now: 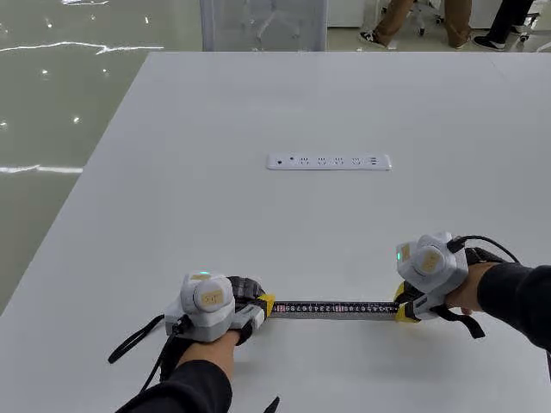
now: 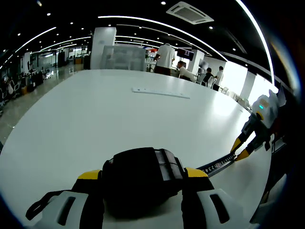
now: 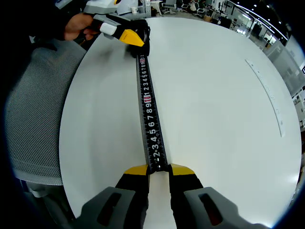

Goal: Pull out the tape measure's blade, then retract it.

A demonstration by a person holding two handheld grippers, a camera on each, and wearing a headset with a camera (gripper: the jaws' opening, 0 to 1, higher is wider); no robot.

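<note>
A black tape measure case (image 2: pixel 143 179) sits clamped between the yellow-tipped jaws of my left gripper (image 1: pixel 255 307) near the table's front edge. Its dark blade (image 1: pixel 334 307) with white numbers runs flat along the table from the case (image 1: pixel 248 291) to my right gripper (image 1: pixel 403 306). In the right gripper view the blade (image 3: pixel 148 114) stretches away to the case (image 3: pixel 142 42), and my right gripper (image 3: pixel 158 169) is shut on the blade's end. The left gripper view shows the blade (image 2: pixel 217 166) reaching the right gripper (image 2: pixel 239 150) at the far right.
A white power strip (image 1: pixel 329 162) lies mid-table, well beyond the grippers. The white table (image 1: pixel 258 112) ends at an edge on the left, with glossy floor beyond. People's legs (image 1: pixel 413 21) stand past the far end. Black wrist straps (image 1: pixel 133 342) trail at the front left.
</note>
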